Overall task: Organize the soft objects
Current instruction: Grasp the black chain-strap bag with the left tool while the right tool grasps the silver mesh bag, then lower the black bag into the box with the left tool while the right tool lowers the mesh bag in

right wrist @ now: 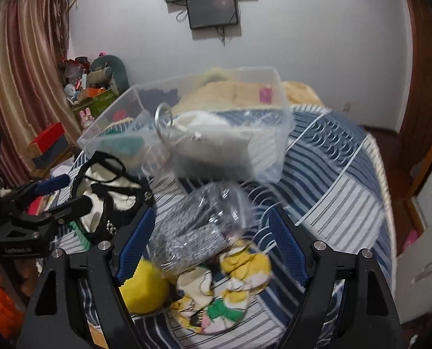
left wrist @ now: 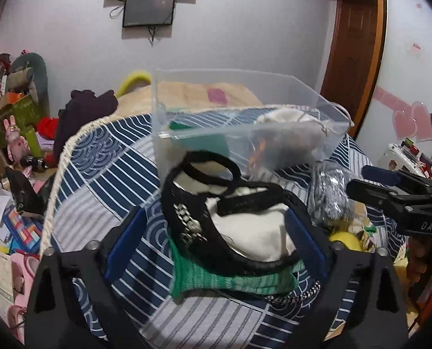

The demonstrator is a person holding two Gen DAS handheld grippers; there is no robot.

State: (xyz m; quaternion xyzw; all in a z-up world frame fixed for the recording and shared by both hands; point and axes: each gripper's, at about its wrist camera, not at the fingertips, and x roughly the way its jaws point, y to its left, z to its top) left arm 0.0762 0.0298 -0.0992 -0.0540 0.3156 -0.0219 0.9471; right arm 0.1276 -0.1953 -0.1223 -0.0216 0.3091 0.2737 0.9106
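A clear plastic bin (left wrist: 245,133) (right wrist: 186,133) stands on the blue striped bed cover and holds a white soft item (right wrist: 213,139) and something green. My left gripper (left wrist: 216,232) is open, its blue pads either side of a cream bag with black straps (left wrist: 245,226) lying on a green knit piece (left wrist: 230,282). My right gripper (right wrist: 213,244) is open around a grey knit item in clear plastic wrap (right wrist: 198,226). In front of the wrap lie a yellow soft ball (right wrist: 143,290) and a yellow patterned cloth (right wrist: 230,285). The right gripper shows in the left wrist view (left wrist: 372,180).
The bed cover (right wrist: 346,189) has a rope-trimmed edge. A beige blanket (left wrist: 201,93) and dark clothes (left wrist: 82,110) lie behind the bin. Cluttered boxes and toys (left wrist: 15,110) stand at the left, with papers on the floor. A wooden door (left wrist: 352,43) is at the right.
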